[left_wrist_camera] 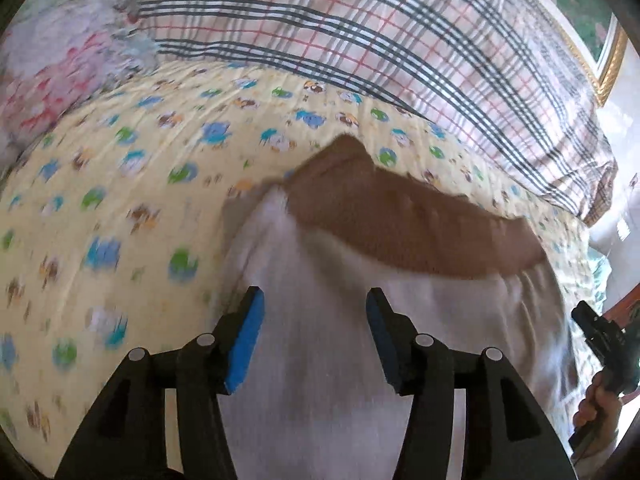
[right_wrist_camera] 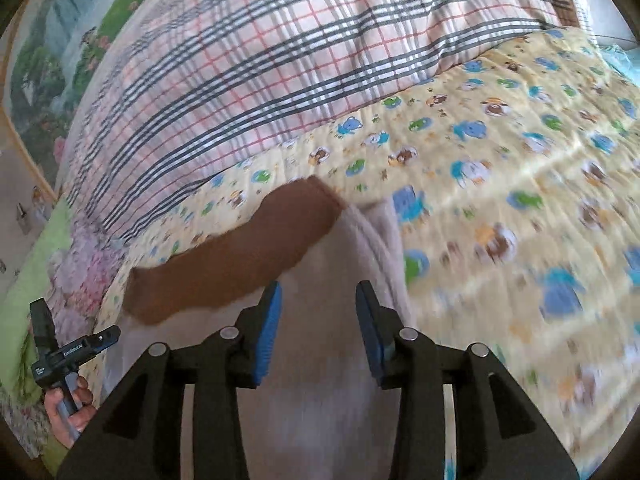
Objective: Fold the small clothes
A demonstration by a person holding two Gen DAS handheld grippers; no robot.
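White garment [left_wrist_camera: 320,340] with brown band [left_wrist_camera: 408,220] flat on yellow quilt [left_wrist_camera: 120,200], jaws of both grippers [left_wrist_camera: 315,316] [right_wrist_camera: 319,308] released, empty.

garment [left_wrist_camera: 340,320] on quilt [left_wrist_camera: 120,208], plaid blanket [left_wrist_camera: 360,40] behind.

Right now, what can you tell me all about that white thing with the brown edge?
The garment is a small white piece of soft, fuzzy-looking cloth with a wide brown band along its far edge. It lies spread on the yellow animal-print quilt, somewhat wrinkled and not yet folded. The left gripper and right gripper are both open over its white part; neither pinches it. What kind of clothing it is cannot be told.
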